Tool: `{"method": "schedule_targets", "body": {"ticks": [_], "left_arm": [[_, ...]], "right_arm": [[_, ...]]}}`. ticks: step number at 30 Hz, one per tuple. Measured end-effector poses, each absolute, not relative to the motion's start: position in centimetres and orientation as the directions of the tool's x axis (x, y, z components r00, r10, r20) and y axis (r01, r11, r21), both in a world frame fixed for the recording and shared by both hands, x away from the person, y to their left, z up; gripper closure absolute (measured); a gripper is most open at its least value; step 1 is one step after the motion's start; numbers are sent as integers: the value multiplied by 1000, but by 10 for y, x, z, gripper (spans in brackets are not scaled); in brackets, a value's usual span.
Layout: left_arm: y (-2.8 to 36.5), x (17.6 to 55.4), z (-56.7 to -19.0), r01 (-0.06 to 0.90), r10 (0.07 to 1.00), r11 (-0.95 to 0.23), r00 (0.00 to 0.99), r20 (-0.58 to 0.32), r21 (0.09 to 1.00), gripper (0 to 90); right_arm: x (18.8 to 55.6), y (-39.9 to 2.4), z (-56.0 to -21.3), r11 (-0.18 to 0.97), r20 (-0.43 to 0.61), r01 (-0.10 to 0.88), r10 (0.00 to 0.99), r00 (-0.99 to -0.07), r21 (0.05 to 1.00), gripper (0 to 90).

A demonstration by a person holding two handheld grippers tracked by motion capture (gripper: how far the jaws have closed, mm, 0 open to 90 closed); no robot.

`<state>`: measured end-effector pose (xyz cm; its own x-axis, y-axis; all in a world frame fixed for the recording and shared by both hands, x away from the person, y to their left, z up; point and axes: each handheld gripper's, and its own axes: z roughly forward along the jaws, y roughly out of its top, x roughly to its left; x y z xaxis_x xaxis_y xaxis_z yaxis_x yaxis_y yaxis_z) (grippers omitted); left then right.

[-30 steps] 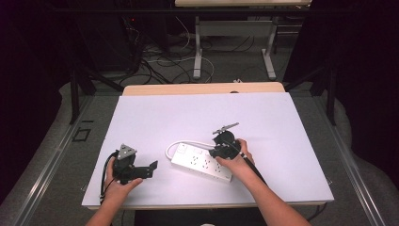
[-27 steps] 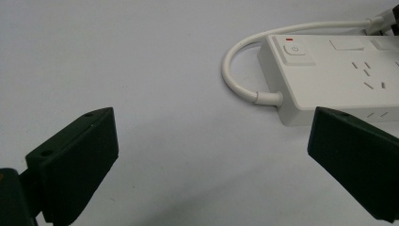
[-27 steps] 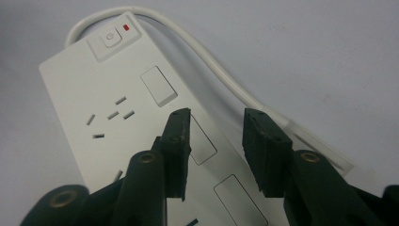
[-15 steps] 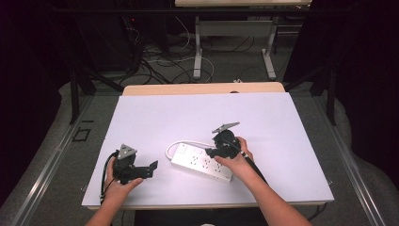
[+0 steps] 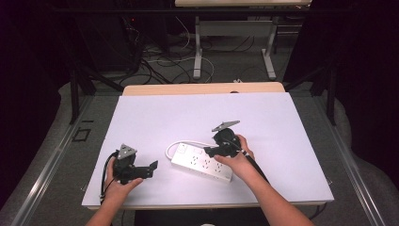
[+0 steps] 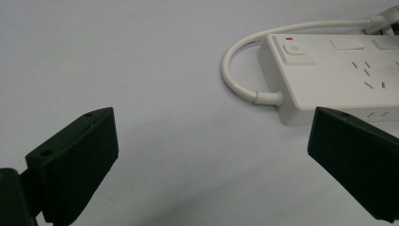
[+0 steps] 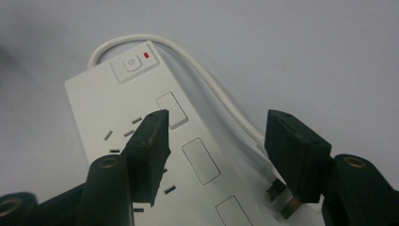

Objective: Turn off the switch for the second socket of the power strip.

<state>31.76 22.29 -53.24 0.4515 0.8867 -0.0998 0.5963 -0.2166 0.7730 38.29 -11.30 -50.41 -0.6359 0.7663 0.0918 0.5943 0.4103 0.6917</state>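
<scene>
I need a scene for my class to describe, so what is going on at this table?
A person works at a white table with a two-jaw gripper in each hand. The right gripper hangs over a white power strip; its jaws have just been opening and now stand apart above the strip's top and its white cord, pressing on nothing. The left gripper rests beside the strip's switch end, jaws wide apart with nothing between them.

One long white plastic power strip (image 5: 202, 162) lies on one white rectangular table top (image 5: 282, 122), its single white cable (image 5: 181, 144) looping out at the strip's 10 o'clock end. Two black handheld two-jaw grippers are present, one (image 5: 151, 168) at the strip's 8 o'clock, one (image 5: 210, 150) over the strip itself.
</scene>
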Motion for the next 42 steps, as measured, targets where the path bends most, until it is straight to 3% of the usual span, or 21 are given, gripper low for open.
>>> {"method": "schedule_targets", "body": {"ticks": [9,14,24,29,42], "left_arm": [[223,318,-532,596,887,-217,451,-99,773,22],[223,318,-532,600,885,-222,455,-99,768,22],[223,318,-532,596,888,-217,450,-98,773,22],[222,317,-533,600,888,-211,447,-105,772,22],[223,318,-532,605,886,-220,452,-102,765,22]], "right_arm": [[383,-116,-499,392,80,582,779,-622,712,306],[384,-118,-495,388,85,581,777,-624,715,193],[381,-120,-489,359,94,581,789,-607,730,136],[379,-125,-486,349,91,576,796,-599,739,9],[373,-140,-479,343,59,555,811,-583,758,0]]}}
